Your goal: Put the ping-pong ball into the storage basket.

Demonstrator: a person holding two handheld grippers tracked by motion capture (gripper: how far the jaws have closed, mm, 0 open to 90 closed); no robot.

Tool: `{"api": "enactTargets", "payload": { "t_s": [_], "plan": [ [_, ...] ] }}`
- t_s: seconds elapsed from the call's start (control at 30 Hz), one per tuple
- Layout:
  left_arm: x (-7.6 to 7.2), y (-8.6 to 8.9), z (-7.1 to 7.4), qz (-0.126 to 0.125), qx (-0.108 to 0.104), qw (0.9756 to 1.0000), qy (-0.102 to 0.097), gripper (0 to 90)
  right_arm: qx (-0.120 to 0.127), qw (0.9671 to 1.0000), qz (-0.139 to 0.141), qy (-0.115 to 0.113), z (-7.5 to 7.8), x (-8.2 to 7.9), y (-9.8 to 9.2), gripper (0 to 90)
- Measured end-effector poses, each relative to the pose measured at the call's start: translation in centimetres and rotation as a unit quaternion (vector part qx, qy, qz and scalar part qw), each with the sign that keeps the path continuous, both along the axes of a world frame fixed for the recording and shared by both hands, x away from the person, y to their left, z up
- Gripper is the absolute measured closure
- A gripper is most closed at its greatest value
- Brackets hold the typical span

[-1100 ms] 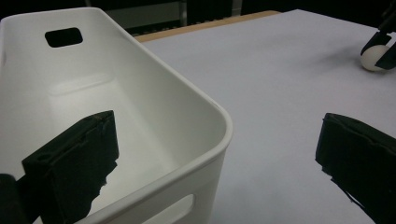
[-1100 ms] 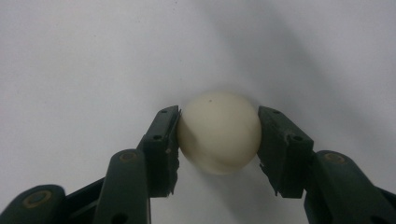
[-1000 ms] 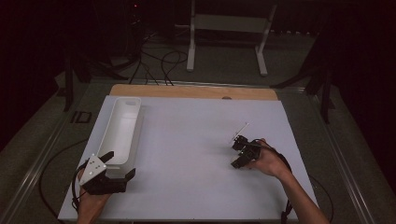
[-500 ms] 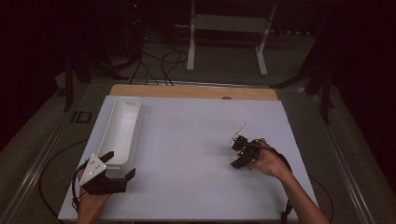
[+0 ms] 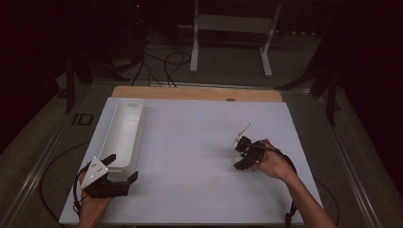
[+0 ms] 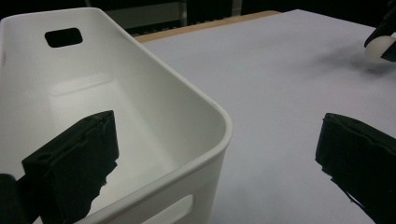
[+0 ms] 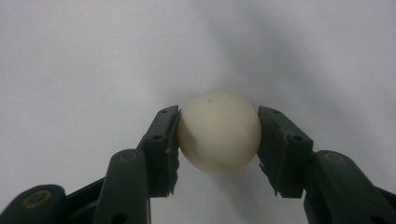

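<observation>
White surface (image 5: 199, 156), long bin, small ball: a carry about to start.

Dark floor rings the surface, which lies bare between the two claws, so the way across looks free. The white bin (image 5: 122, 133) sits at the left claw (image 6: 210, 163), whose jaws stand wide astride its near wall. The right claw (image 7: 218, 135) is closed on the cream ball (image 7: 219, 131), low over the surface. Next, I judge, comes a lift over the bin's rim.
</observation>
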State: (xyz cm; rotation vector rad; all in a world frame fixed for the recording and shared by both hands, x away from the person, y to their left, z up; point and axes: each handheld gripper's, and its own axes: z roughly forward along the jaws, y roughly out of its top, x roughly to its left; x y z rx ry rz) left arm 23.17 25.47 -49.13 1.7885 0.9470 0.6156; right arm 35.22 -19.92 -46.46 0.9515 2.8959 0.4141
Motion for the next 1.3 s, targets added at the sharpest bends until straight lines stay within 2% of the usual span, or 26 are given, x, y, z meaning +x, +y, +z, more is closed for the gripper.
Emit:
{"api": "enactTargets", "payload": {
  "t_s": [0.6, 1.3],
  "plan": [
    [0.0, 0.0, 0.0, -0.001, 0.001, 1.0000, 0.000, 0.0, 0.011, 0.9997, 0.017, -0.013, 1.1, -0.3, 1.1, 50.1],
    [-0.1, -0.1, 0.0, -0.002, 0.001, 1.0000, 0.000, 0.0, 0.028, 0.9989, 0.022, -0.030, 2.6, -0.6, 2.0, 50.1]
  ]
}}
